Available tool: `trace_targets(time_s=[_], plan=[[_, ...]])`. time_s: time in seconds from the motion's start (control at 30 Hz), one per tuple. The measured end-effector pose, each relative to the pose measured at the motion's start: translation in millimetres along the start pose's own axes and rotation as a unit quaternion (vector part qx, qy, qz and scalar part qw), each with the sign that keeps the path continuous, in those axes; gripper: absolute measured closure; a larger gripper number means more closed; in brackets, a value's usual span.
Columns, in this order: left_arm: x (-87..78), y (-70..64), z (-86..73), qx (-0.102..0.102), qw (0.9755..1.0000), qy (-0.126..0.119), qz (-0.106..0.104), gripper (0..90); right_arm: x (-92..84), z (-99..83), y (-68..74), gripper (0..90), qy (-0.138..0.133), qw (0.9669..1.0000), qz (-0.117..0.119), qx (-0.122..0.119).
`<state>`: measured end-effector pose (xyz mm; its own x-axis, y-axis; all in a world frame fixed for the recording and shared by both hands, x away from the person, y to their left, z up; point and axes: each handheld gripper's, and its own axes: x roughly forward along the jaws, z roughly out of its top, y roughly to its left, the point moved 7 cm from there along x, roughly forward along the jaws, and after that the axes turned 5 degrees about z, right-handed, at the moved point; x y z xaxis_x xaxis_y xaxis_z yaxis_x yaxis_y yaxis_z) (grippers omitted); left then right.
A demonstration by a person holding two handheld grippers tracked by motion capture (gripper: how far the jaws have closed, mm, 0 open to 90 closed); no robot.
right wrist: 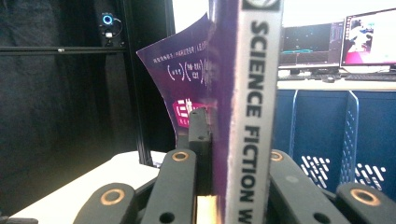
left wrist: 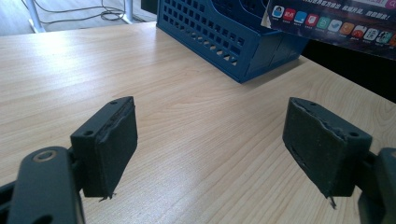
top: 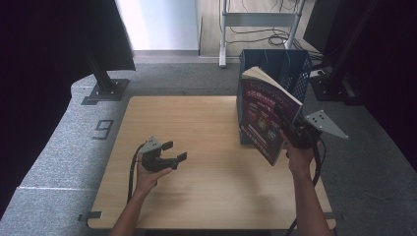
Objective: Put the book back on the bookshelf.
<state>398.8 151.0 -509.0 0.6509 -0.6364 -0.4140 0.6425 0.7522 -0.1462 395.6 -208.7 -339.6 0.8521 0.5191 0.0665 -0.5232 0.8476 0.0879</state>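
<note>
- My right gripper (top: 290,133) is clamped on the spine edge of a purple-covered book (top: 265,115), the pads pressing from both sides; in the right gripper view the white spine reads "SCIENCE FICTION".
- The book (right wrist: 243,93) hangs tilted in the air, just in front of the blue crate (top: 282,64) at the far right of the table, not resting in it.
- I judge it a softcover: the front cover curls away, so it will flop and sag. A grip close to the spine is the stiffest hold; the glossy cover may slip.
- My left gripper (top: 164,155) has its jaws well apart and holds nothing, low over bare wood.
- The table (top: 196,196) is pale wood grain, flat and smooth.
- Beyond it lie grey carpet, black frame posts, dark curtains, and monitors on a desk.
</note>
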Motion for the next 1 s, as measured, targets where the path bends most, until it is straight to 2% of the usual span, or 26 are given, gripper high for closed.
trace_targets(time_s=[0.57,1.0], plan=[[-0.1,0.0,-0.4,0.001,1.0,0.0,0.0,18.3,3.9,2.5,-9.1,81.5,0.0,0.9999,-0.012,0.006],[-0.2,0.4,-0.7,0.001,1.0,0.002,0.0,18.3,8.3,7.2,-22.7,81.5,-0.009,0.999,-0.042,0.014]])
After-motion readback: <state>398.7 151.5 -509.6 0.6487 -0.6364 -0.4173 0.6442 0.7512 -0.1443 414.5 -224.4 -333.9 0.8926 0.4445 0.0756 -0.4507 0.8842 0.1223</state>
